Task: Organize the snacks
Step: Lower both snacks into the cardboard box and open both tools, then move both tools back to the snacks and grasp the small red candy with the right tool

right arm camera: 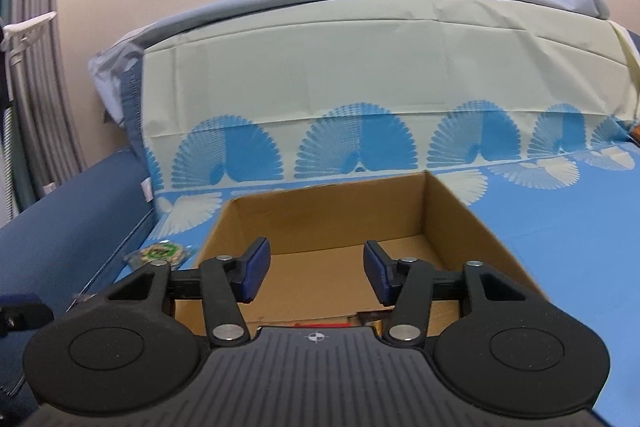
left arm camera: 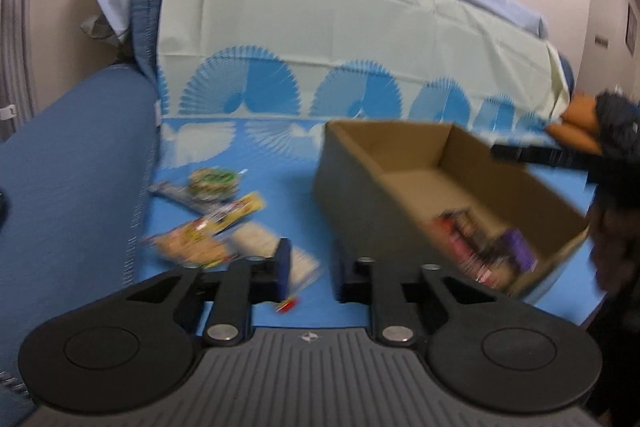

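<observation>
Several snack packets lie blurred on the blue cloth left of centre in the left wrist view: a round green one (left arm camera: 216,181), a yellow and red one (left arm camera: 236,213), an orange one (left arm camera: 188,245) and a clear pale one (left arm camera: 264,243). My left gripper (left arm camera: 314,271) hovers just right of the clear packet, its jaws a narrow gap apart with only cloth showing between them. An open cardboard box (left arm camera: 360,195) stands to the right, with colourful snacks (left arm camera: 484,251) at its near end. My right gripper (right arm camera: 316,267) is open and empty over the box (right arm camera: 320,219). The green packet (right arm camera: 162,253) lies left of the box.
The cloth with blue fan prints (left arm camera: 320,47) covers a sofa seat and backrest. A blue armrest (left arm camera: 80,187) bounds the left side. A person's hand (left arm camera: 576,131) and dark sleeve (left arm camera: 620,147) reach in over the box's right rim. Open cloth lies right of the box (right arm camera: 560,247).
</observation>
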The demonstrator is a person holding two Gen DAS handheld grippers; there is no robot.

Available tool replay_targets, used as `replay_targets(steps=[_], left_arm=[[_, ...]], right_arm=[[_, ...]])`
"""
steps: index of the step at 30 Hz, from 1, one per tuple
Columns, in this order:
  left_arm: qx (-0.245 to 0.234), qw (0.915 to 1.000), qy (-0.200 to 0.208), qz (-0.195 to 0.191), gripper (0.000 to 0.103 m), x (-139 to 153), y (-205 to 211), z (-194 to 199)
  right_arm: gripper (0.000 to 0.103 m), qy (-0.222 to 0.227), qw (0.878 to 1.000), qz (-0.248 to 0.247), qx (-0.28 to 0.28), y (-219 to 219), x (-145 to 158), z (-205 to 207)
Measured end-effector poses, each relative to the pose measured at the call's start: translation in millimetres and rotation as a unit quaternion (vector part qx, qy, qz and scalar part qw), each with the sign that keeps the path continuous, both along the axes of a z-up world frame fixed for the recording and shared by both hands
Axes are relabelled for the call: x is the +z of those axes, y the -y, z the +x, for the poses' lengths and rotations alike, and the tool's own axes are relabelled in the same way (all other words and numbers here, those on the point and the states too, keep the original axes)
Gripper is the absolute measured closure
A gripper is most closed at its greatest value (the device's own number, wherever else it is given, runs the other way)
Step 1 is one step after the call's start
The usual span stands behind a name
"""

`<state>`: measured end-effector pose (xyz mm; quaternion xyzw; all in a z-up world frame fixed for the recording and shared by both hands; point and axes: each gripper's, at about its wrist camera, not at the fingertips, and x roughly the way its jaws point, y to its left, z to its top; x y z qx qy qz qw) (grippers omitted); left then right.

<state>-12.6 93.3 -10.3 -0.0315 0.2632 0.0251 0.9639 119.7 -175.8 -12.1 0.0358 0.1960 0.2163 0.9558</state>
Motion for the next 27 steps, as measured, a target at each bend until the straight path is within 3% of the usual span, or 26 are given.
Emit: replay_targets(steps=[4,6,8,14,18,22,24,25,27], left_arm=[[0.02,0.9997,-0.015,-0.003,0.086,-30,-28,-20],[0.043,0.9983,-0.021,-0.034,0.086,-41,-42,-24],[0.064,0.9965,-0.01,-0.053,0.086,-40,-51,-27],[0.061,0.9972,-0.008,-0.042,0.085,-41,-48,-32],[0.079,0.9947,-0.019,-0.064,0.083,-43,-56,-28],[0.099,0.9914,-0.024,-0.082,0.082,-44,-64,-26],[0.101,0.9918,-0.02,-0.075,0.074,-42,-63,-28],[0.099,0.9924,-0.018,-0.07,0.063,-41,-60,-29],[0.093,0.9938,-0.015,-0.06,0.06,-39,-58,-30]], right_arm=[[0.058,-0.003,1.0,-0.001,0.02,-14,-2,-8],[0.06,0.0,0.999,-0.003,0.033,-24,-3,-13],[0.062,0.008,0.999,-0.005,0.048,-35,-3,-19],[0.071,0.046,0.992,-0.017,0.115,-77,-2,-46],[0.073,0.058,0.985,-0.033,0.161,-105,-4,-67],[0.074,0.024,0.98,-0.045,0.19,-131,-15,-74],[0.074,0.008,0.979,-0.054,0.197,-145,-21,-73],[0.074,-0.004,0.978,-0.064,0.2,-151,-26,-72],[0.074,-0.029,0.976,-0.096,0.194,-167,-38,-67]])
